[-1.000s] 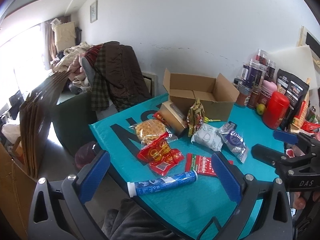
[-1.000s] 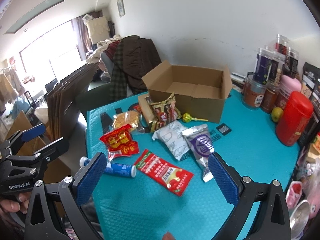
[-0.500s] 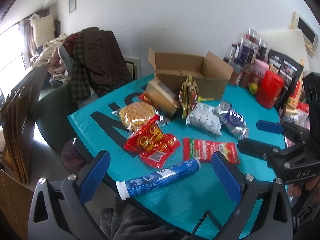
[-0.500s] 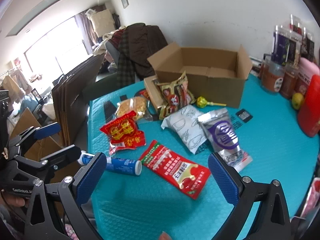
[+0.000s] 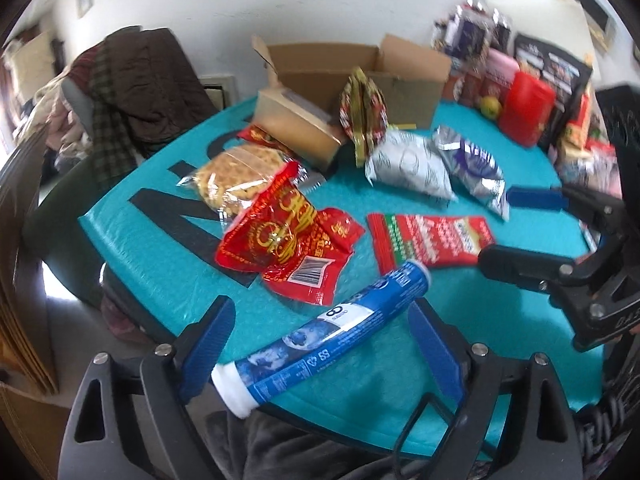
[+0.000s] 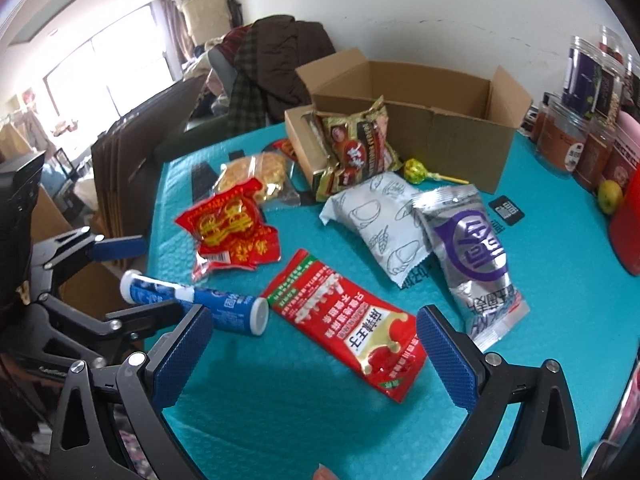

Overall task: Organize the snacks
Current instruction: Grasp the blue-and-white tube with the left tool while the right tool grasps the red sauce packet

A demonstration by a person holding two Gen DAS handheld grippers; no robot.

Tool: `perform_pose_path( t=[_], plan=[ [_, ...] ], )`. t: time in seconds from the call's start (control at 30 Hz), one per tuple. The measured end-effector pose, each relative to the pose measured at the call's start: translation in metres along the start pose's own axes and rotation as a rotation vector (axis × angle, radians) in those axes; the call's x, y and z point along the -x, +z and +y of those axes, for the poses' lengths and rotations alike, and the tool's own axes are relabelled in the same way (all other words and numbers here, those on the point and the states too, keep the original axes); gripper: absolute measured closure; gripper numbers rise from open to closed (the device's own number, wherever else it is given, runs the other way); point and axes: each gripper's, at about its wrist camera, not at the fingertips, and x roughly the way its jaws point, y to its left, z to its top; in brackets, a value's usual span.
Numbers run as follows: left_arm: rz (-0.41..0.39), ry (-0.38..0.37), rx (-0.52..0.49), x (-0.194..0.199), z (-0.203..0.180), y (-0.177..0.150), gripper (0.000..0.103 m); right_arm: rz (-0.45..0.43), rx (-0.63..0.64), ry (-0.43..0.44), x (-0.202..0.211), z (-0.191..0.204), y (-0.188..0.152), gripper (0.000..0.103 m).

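Snacks lie scattered on a teal mat (image 6: 280, 400) in front of an open cardboard box (image 6: 440, 128). A blue tube (image 5: 328, 328) with a white cap lies slanted between the blue pads of my left gripper (image 5: 320, 344). Its jaws are closing, and the pads stand clear of the tube. My right gripper (image 6: 314, 356) is open, low over a red and green packet (image 6: 352, 320) that lies between its pads untouched. A red and gold packet (image 5: 280, 236), a clear bag of crackers (image 5: 236, 176), a white packet (image 6: 380, 224) and a silver and purple packet (image 6: 472, 248) lie farther back.
Jars, a red canister (image 5: 524, 108) and dark bags crowd the right back of the table. A small tan box (image 5: 296, 128) and a green and red bag (image 6: 356, 144) lean by the cardboard box. A chair piled with clothes (image 5: 136, 80) stands at left. The table's near edge is close.
Both grippers have sunk toward the table. The left one now straddles the blue tube with narrower jaws. The red and green packet has come between the right one's pads.
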Motion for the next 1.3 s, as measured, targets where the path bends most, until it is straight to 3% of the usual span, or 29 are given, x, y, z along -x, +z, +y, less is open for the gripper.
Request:
perform_pose_path(
  t=[0.07,0.17,0.33,0.43,0.5,0.6,0.67,0.83,0.93,1.03,1.3],
  plan=[
    [0.028,-0.007,-0.028,-0.007,0.001,0.0,0.02,0.012,0.01,0.005,-0.005,-0.001,0.0,0.0],
    [0.074,-0.039,-0.065,-0.018,0.0,-0.002,0.035,0.046,0.031,0.015,-0.014,-0.006,0.001,0.0],
    [0.094,-0.061,-0.089,-0.023,-0.006,-0.008,0.046,0.075,0.097,0.0,-0.024,-0.008,0.005,0.0],
    [0.124,-0.081,-0.065,-0.026,-0.008,-0.011,0.054,0.101,0.154,0.011,-0.033,-0.007,0.008,0.0],
    [0.136,-0.082,-0.042,-0.027,-0.008,-0.011,0.065,0.123,0.176,0.017,-0.041,-0.009,0.01,0.0],
    [0.13,-0.122,0.024,-0.023,-0.007,-0.013,0.07,0.166,0.173,0.027,-0.054,-0.016,0.012,0.0],
    [0.132,-0.137,0.046,-0.024,-0.009,-0.016,0.072,0.183,0.15,0.041,-0.059,-0.021,0.011,0.003],
    [0.113,-0.125,0.102,-0.024,-0.012,-0.018,0.072,0.196,0.149,0.028,-0.058,-0.027,0.006,0.034],
    [0.106,-0.101,0.093,-0.023,-0.012,-0.021,0.072,0.194,0.132,-0.004,-0.051,-0.031,0.001,0.044],
    [0.103,-0.082,0.079,-0.022,-0.015,-0.021,0.072,0.212,0.079,-0.018,-0.043,-0.036,-0.004,0.048],
    [0.104,-0.081,0.097,-0.026,-0.022,-0.016,0.072,0.253,0.015,-0.059,-0.018,-0.039,-0.032,0.048]
  ],
)
